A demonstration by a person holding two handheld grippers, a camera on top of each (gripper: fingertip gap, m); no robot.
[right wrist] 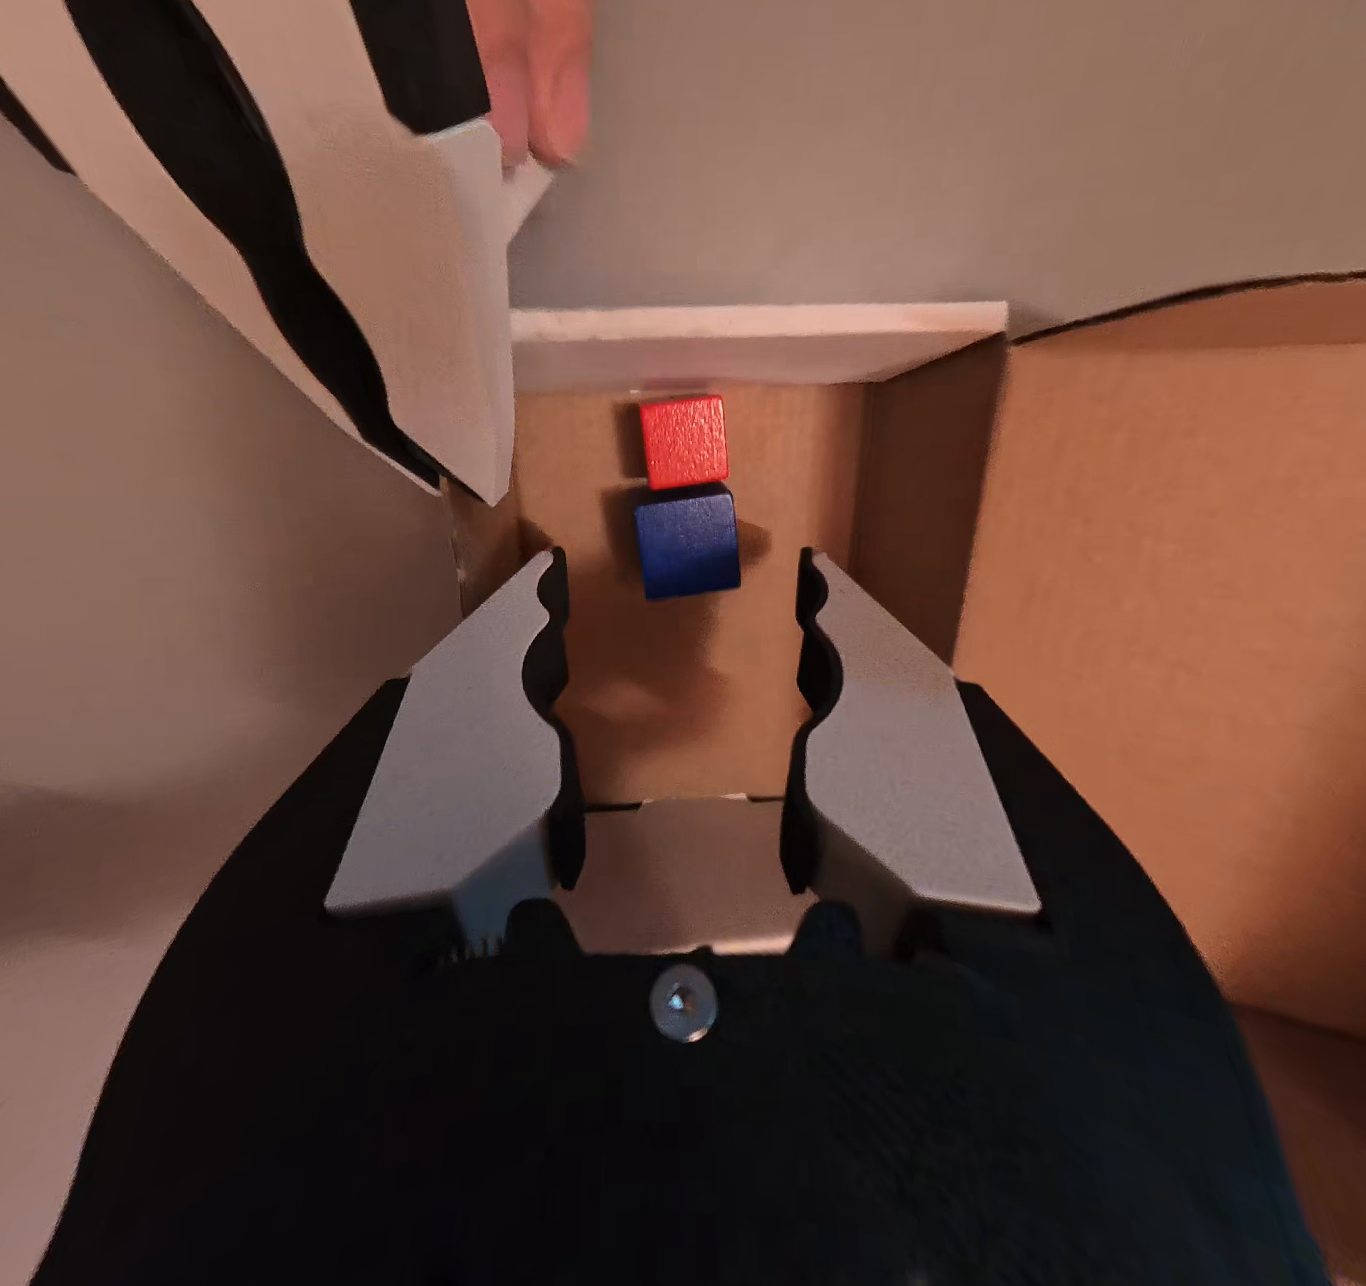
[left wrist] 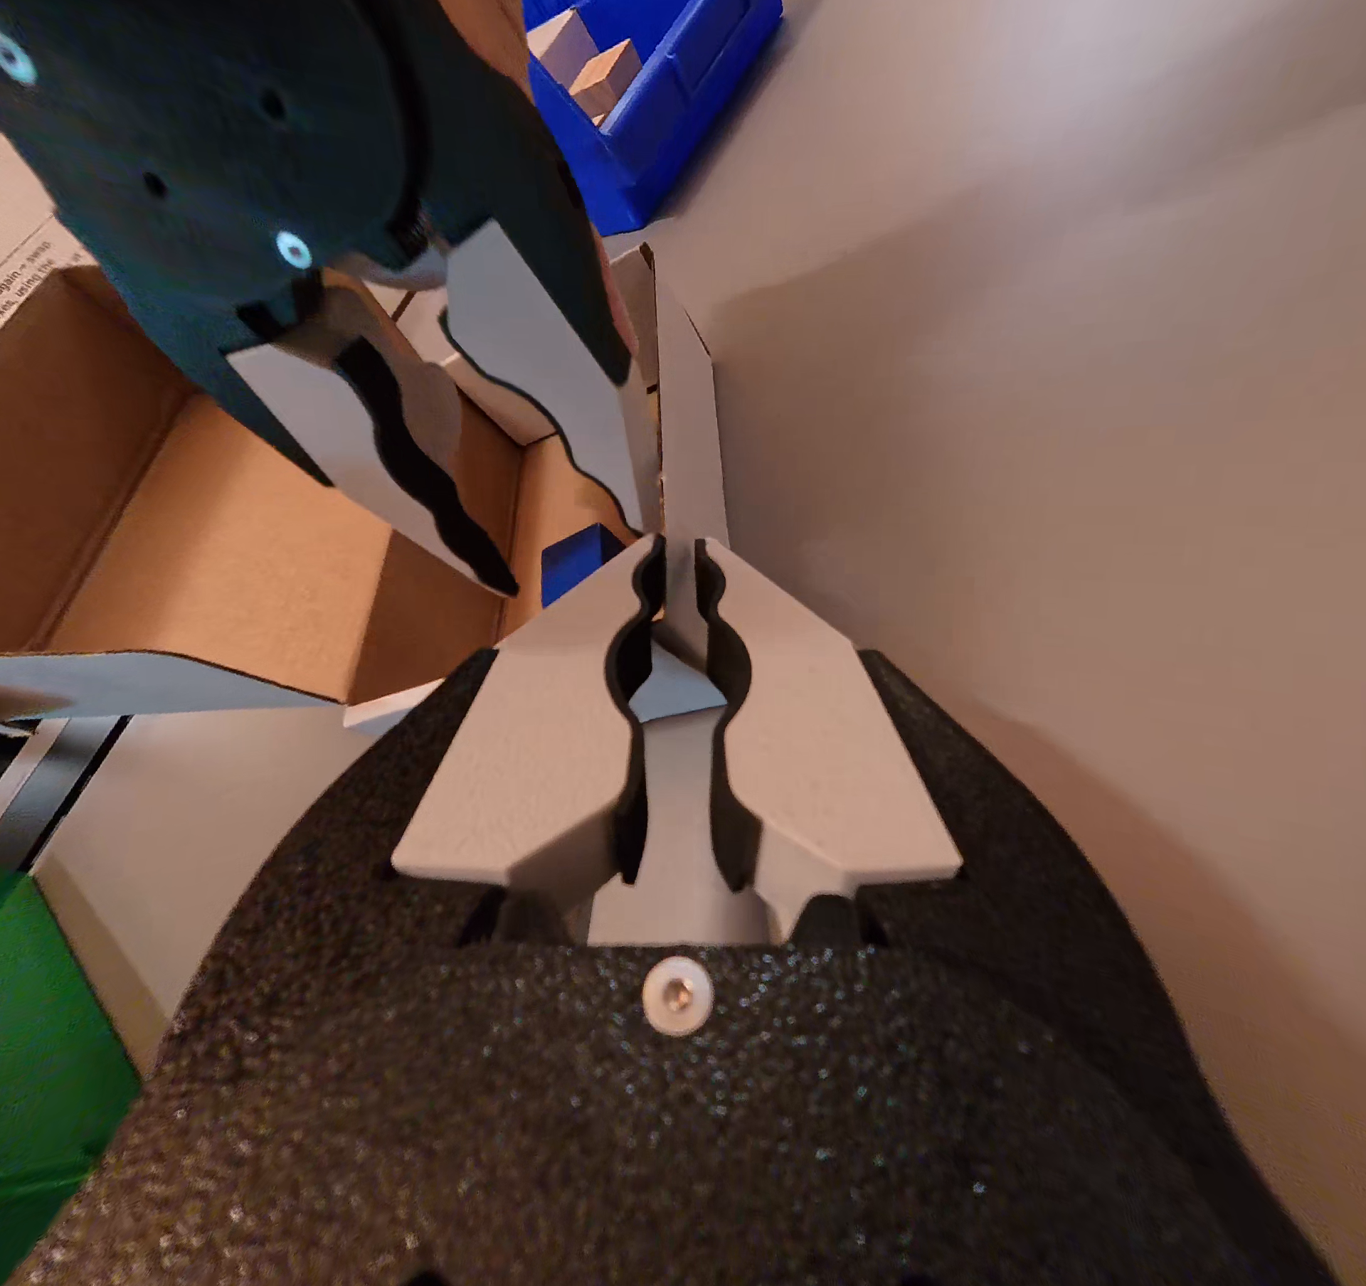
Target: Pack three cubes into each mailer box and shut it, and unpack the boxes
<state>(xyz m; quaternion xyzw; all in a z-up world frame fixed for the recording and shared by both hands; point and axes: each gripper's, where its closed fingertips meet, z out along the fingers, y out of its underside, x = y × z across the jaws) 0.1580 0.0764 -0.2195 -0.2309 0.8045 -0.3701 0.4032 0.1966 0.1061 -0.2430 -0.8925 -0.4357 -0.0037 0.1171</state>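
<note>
The worktop carries an open box with a blue bin of spare cubes behind its far corner. The left tongs pinch the box's upright side flap; the right tongs hover wide apart and empty over the box floor. Inside lie a blue cube and a red cube, touching, so packing or unpacking looks midway; which, I cannot tell.

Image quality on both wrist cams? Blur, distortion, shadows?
Left wrist view: strong wide-angle bending at the edges; left gripper sharp, right gripper and blue bin softer. Right wrist view: left gripper motion-blurred; red cube and blue cube crisp, casting soft shadows.
</note>
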